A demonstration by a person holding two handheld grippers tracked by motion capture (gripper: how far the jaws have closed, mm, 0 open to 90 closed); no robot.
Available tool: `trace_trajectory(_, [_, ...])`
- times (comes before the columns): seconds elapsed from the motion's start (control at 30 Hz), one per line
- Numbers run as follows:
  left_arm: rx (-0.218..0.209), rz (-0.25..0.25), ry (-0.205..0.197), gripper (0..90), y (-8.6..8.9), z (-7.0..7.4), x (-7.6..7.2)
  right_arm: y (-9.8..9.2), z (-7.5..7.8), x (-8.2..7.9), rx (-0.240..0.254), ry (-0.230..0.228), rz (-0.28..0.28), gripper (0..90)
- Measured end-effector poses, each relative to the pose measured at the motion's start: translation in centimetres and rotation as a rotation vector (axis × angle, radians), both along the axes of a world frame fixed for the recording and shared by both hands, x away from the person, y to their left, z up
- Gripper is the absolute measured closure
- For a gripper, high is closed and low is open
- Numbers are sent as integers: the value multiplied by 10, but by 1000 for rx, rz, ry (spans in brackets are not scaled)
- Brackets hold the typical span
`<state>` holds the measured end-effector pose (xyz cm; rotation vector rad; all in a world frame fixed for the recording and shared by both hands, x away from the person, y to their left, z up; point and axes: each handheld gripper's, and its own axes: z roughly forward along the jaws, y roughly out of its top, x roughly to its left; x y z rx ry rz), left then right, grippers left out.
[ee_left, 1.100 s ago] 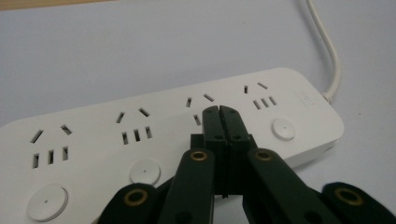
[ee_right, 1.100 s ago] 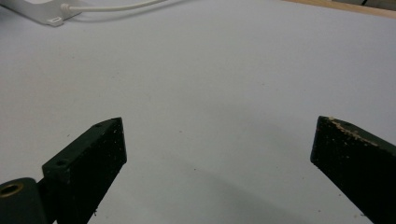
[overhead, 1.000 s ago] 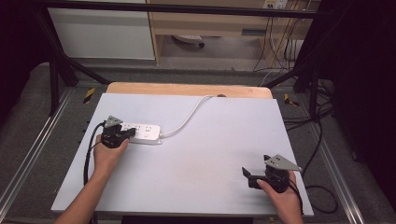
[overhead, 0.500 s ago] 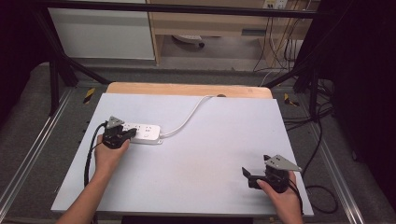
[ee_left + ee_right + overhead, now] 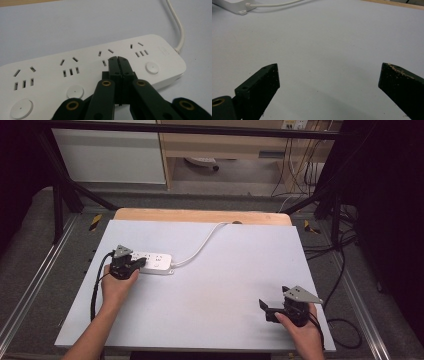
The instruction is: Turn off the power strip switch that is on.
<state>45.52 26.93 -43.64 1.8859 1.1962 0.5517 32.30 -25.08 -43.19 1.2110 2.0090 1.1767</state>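
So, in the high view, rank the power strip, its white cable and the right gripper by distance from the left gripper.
1. Power strip, directly under the left gripper tips.
2. White cable, running off the strip's far end toward the table's back edge.
3. Right gripper, at the table's opposite near corner.

A pale grey-white table top (image 5: pixel 210 310) lies on a wooden board whose light-brown far edge (image 5: pixel 200 215) shows beyond it, with a small round hole (image 5: pixel 237 223) in that edge. Black frame bars (image 5: pixel 65 195) rise at both far corners of the table, metal rails (image 5: pixel 30 285) run along the grey floor on either side, and yellow-and-black markers (image 5: pixel 95 221) lie near the far corners. Beyond the table stand a white cabinet (image 5: pixel 110 155) and a wooden shelf unit (image 5: pixel 225 145), and dark cables (image 5: pixel 345 270) hang and loop over the floor at the right.
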Motion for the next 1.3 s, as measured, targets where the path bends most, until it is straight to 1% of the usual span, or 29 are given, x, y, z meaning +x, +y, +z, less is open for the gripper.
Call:
trace_trajectory(0.2, [1, 2, 1, 900, 0, 0, 0, -1, 1, 0, 0, -2, -4, 42])
trace_trajectory(0.3, [9, 3, -4, 900, -1, 0, -1, 0, 0, 0, -1, -1, -2, 43])
trace_trajectory(0.37, [22, 1, -7, 900, -2, 0, -1, 0, 1, 0, 0, 0, -1, 43])
trace_trajectory(0.83, [18, 13, -2, 900, -3, 0, -1, 0, 0, 0, -2, 4, 0, 43])
trace_trajectory(0.97, [27, 18, -7, 900, -4, 0, -2, 0, 0, 0, -3, 3, 0, 43])
trace_trajectory(1.07, [23, 22, -7, 900, -4, 0, -2, 0, 1, -1, 2, 3, -1, 43])
trace_trajectory(1.13, [11, 23, -5, 900, -4, 0, -2, -1, 1, -1, 3, 2, -2, 43])
trace_trajectory(1.2, [17, 24, -3, 900, -4, 0, -2, -1, 1, -1, 3, 1, -2, 43])
trace_trajectory(1.3, [13, 27, -1, 900, -4, 0, -2, -1, 1, -1, 3, 0, -2, 43])
